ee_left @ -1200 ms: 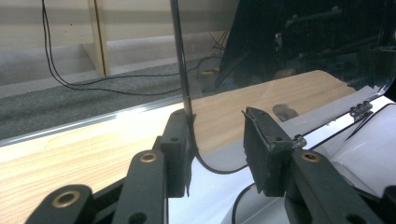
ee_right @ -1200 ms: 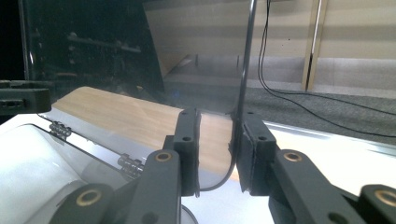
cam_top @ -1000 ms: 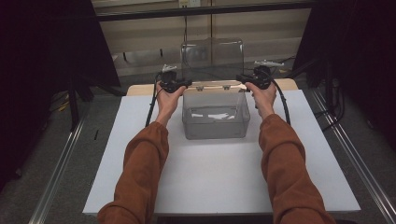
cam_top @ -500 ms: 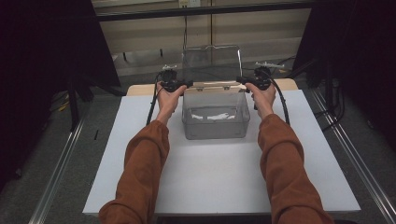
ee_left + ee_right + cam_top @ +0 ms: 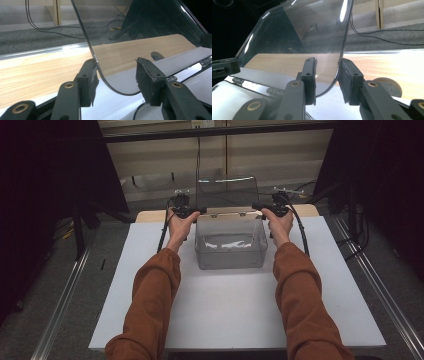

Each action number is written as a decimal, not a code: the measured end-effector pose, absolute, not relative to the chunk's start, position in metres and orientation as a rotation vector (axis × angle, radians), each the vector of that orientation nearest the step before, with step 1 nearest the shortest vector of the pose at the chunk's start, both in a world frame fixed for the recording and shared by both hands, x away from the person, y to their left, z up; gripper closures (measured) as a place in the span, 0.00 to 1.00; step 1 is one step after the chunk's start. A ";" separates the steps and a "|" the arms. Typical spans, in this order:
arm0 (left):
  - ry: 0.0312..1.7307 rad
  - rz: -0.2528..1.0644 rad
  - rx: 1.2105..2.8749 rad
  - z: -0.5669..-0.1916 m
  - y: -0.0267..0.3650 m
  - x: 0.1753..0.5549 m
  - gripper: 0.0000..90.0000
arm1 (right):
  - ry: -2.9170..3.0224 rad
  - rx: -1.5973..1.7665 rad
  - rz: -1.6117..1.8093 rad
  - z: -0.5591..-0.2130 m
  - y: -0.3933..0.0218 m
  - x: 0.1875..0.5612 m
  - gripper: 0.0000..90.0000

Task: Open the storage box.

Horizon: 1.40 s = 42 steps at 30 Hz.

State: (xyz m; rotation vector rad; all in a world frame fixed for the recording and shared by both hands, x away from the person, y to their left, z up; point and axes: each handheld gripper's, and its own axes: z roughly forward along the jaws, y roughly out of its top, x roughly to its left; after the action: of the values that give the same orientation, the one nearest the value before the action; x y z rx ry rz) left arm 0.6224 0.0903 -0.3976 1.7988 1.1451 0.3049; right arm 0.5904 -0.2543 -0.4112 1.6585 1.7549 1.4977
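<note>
Lid (image 5: 226, 193) stands upright, hinged at the back of the clear box (image 5: 230, 247) mid-surface (image 5: 225, 310). Left claw (image 5: 116, 78) and right claw (image 5: 327, 78) straddle its corners, jaws wide. Move both evenly so it doesn't twist.

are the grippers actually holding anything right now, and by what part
Nothing is clamped. The box's clear lid stands raised, and each gripper, left and right, has its open jaws either side of a lower corner of the lid, one pad touching its edge.
</note>
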 end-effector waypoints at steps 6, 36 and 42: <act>1.149 0.295 1.789 -0.399 0.090 0.622 0.56 | 1.762 1.670 1.492 -0.411 -0.254 0.590 0.73; 1.227 0.200 1.752 -0.403 0.091 0.625 0.53 | 1.745 1.765 1.467 -0.414 -0.248 0.594 0.67; 1.234 0.189 1.739 -0.405 0.092 0.626 0.52 | 1.744 1.788 1.476 -0.416 -0.248 0.593 0.65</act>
State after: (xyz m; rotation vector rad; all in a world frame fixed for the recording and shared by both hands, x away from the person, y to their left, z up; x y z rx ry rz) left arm 0.6264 0.0921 -0.4049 1.7390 1.2336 0.1886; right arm 0.5933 -0.2478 -0.4155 1.7884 1.7437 1.4759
